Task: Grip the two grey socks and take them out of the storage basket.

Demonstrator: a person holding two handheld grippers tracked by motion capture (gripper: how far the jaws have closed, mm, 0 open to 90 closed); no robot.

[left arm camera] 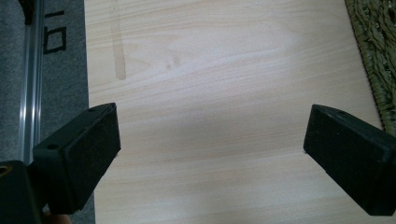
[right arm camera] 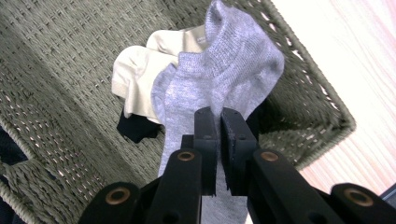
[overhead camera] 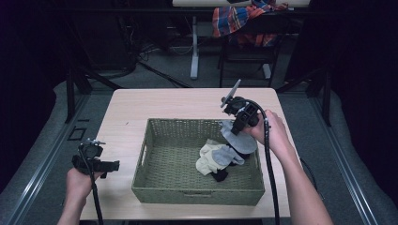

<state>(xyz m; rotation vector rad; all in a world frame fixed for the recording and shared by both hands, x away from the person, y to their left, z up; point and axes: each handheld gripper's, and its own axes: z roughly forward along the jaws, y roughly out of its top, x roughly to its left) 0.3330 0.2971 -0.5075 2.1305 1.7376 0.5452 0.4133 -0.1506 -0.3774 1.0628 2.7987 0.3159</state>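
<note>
The grey sock (right arm camera: 224, 79) hangs pinched between the pressed-together jaws of the right gripper (right arm camera: 219, 123), above the basket (overhead camera: 155, 185) at its 3 o'clock side, over the cream sock (right arm camera: 135, 77); the left gripper (left arm camera: 210, 144) stands spread.

1. The left gripper (overhead camera: 110, 165) is black, with a metal fitting on top and a black cable trailing off.
2. Its pads (left arm camera: 91, 149) are blocky and matt.
3. The right gripper (right arm camera: 217, 120) is black with brass-coloured screws, a grey plate and a thick cable.
4. Forearms are bare, no sleeves.
</note>
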